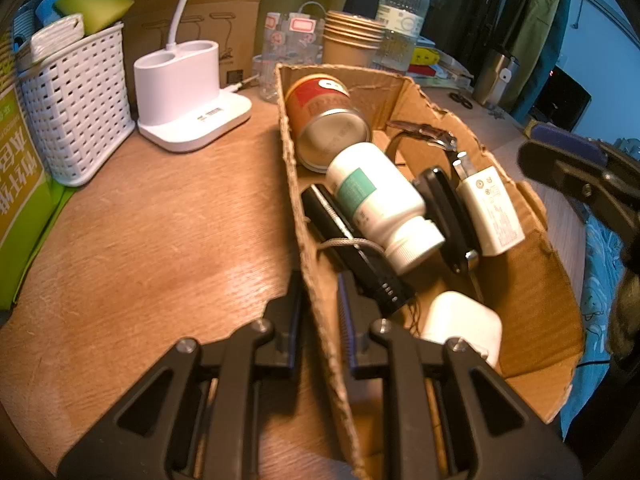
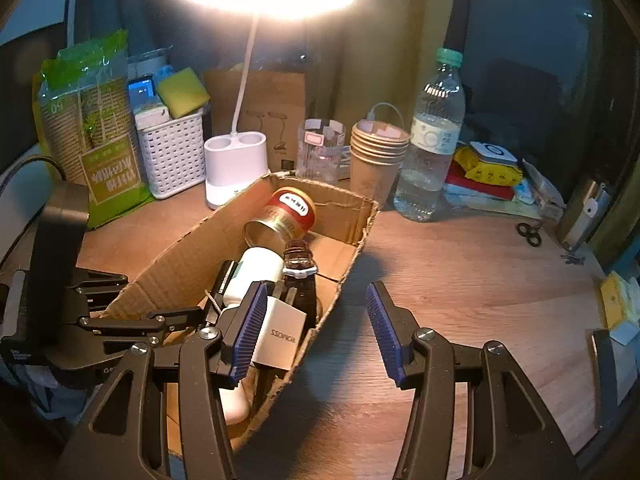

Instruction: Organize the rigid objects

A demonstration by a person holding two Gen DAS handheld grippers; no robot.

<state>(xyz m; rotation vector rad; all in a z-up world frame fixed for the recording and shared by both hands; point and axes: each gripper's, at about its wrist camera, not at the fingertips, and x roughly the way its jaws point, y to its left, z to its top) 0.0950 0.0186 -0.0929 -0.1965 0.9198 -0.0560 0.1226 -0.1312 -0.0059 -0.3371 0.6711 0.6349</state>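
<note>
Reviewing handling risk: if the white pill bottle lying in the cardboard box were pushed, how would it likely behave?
The white pill bottle lies on its side, so it would probably roll, though neighbours in the cardboard box crowd it. It looks like rigid, smooth plastic, possibly slippery.

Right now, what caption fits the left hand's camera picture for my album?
Left gripper pinching the cardboard box wall, with a can, white bottle and charger inside.

The left gripper (image 1: 320, 312) pinches the near wall of the cardboard box (image 1: 536, 280), one finger inside, one outside. Inside lie a tin can (image 1: 328, 120) at twelve o'clock, a white bottle (image 1: 380, 204) at centre, a white charger (image 1: 494, 210) at three o'clock and a black case (image 1: 352, 248) at seven. The right gripper (image 1: 568, 160) shows past the box's three o'clock edge.
</note>
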